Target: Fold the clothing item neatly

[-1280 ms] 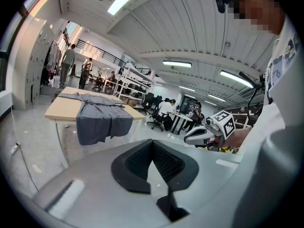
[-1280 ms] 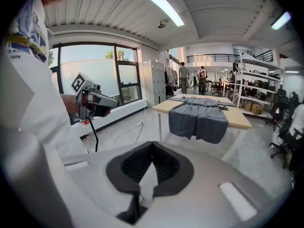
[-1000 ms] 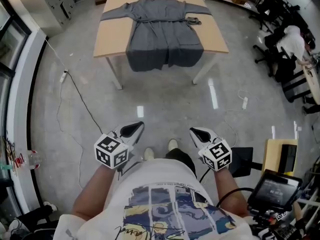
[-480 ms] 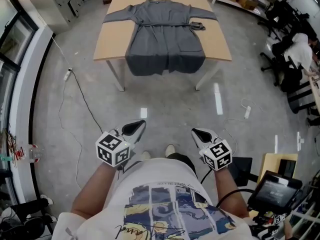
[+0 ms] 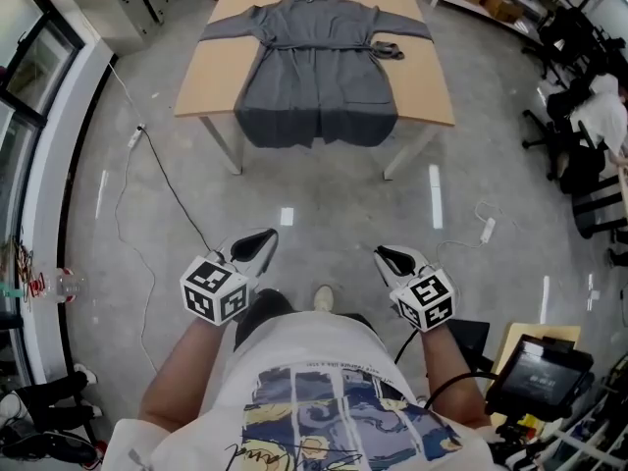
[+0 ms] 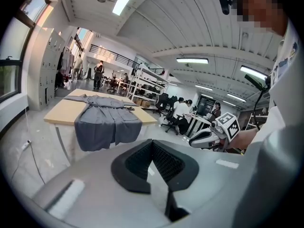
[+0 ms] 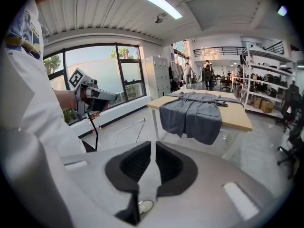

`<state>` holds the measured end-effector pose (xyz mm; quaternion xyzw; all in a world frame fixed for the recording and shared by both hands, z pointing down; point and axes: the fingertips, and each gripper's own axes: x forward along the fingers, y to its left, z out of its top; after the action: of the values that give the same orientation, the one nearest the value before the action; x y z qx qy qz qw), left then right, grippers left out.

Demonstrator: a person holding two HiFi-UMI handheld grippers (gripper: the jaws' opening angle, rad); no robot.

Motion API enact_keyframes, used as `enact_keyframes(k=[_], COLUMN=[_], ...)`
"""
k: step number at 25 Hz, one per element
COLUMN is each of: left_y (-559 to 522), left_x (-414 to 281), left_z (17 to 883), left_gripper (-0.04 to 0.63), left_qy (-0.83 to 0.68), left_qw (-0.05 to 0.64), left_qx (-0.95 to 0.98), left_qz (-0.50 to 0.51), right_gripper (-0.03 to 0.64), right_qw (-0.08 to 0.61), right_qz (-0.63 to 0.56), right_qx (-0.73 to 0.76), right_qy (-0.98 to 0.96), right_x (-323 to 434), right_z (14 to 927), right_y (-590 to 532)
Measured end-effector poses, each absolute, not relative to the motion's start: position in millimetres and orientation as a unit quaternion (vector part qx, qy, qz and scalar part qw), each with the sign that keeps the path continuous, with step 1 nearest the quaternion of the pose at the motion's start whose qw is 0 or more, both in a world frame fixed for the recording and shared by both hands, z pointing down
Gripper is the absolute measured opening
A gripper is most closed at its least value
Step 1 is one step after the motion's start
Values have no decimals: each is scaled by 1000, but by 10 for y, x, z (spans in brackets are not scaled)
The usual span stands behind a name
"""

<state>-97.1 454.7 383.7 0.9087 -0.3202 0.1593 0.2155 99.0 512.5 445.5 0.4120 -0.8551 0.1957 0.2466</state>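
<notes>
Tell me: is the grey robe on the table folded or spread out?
Spread out. The robe lies flat on the table, sleeves out to both sides, hem hanging over the near edge.

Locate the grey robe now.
Head view, top centre: the grey robe lies spread on the wooden table, its hem hanging over the near edge.

Too small, or cropped
The small dark bundle (image 5: 385, 49) beside the grey robe (image 5: 314, 77), upper centre, is too small to identify; the right edge cuts a seated person (image 5: 601, 106).
</notes>
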Motion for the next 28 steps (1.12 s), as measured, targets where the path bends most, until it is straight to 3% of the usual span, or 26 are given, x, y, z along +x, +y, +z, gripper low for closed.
enact_keyframes(k=[8,28], left_y=[4263,2583], left_x=[-754,-806], left_z=[3905,3799], left_gripper=[2,2], left_qy=[-339,-289], left_qw=[218,207], left_qx=[900,923], left_qz=[165,149], right_gripper=[40,44], right_qw=[240,233], right_qz=[205,211], right_qx=[420,461], right_qy=[-851,-830], right_x=[1365,1128], right_z=[4580,4429], right_y=[4829,3366])
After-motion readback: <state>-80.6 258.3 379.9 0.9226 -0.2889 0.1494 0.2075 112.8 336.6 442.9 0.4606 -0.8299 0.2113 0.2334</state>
